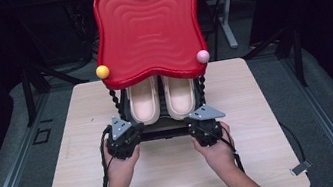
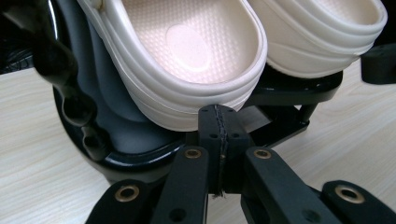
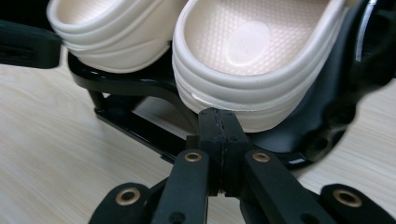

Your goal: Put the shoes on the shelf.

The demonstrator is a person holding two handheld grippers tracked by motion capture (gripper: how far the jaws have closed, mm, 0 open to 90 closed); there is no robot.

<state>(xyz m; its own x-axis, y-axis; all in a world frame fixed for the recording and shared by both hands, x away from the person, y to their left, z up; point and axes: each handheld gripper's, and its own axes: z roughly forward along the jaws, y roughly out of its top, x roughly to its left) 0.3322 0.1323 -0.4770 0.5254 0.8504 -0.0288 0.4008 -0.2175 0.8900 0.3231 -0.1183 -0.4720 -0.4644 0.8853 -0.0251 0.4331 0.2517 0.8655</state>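
Both grippers [image 1: 161,136] closed, before slippers [image 1: 161,97].

No text, label, brand, number or sign can be read anywhere here. The cream slippers [image 2: 187,51] carry a smooth oval patch on the heel of each insole (the sort of spot where a mark might sit), yet it is blank in both gripper views. A small pale patch shows on the black rack [image 3: 299,161] low at its edge in the right gripper view, too tiny and blurred to make out. The red tray [image 1: 148,30] bears ripples alone, no lettering.
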